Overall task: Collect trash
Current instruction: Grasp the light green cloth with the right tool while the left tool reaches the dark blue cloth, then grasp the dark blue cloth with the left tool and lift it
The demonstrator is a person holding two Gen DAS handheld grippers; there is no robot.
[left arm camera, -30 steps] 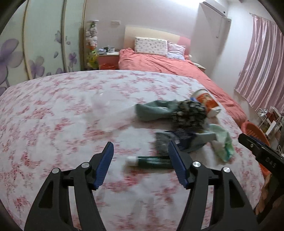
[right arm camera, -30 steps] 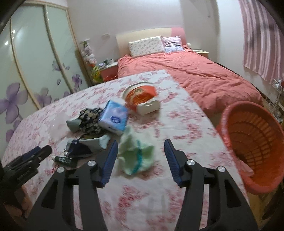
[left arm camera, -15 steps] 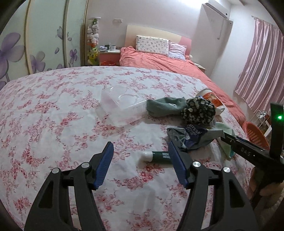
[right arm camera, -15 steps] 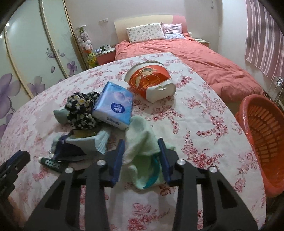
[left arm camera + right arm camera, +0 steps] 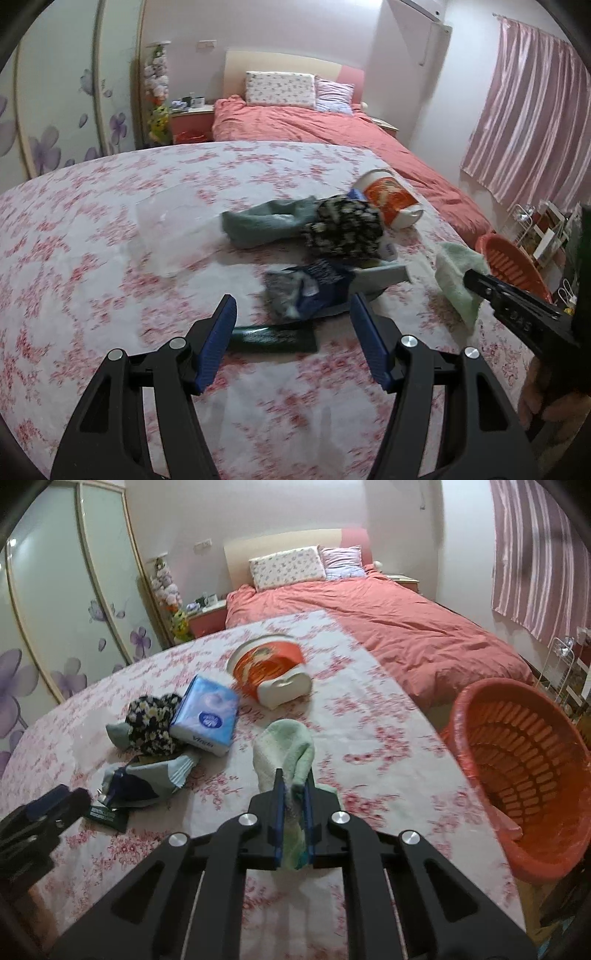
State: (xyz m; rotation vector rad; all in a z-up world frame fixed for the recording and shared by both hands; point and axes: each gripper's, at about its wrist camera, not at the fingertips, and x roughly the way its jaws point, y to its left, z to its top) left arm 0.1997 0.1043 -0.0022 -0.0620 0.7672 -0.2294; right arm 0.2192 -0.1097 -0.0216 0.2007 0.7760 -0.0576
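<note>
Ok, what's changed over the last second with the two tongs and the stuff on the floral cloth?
The right tongs closed from wide open onto the pale green cloth, which now stands lifted between them. The left tongs stayed open, now straddling the dark green tube. The orange basket, tissue pack and orange tub lie where they were.

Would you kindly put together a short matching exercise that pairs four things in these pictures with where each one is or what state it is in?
Things:
1. green cloth
2. basket
3. tissue pack
4. left gripper

States or places:
a. open, over the dark green tube
b. leaning on the floral bundle
c. beside the table, to the right
d. pinched in the right gripper

Pairs: 1-d, 2-c, 3-b, 4-a
</note>
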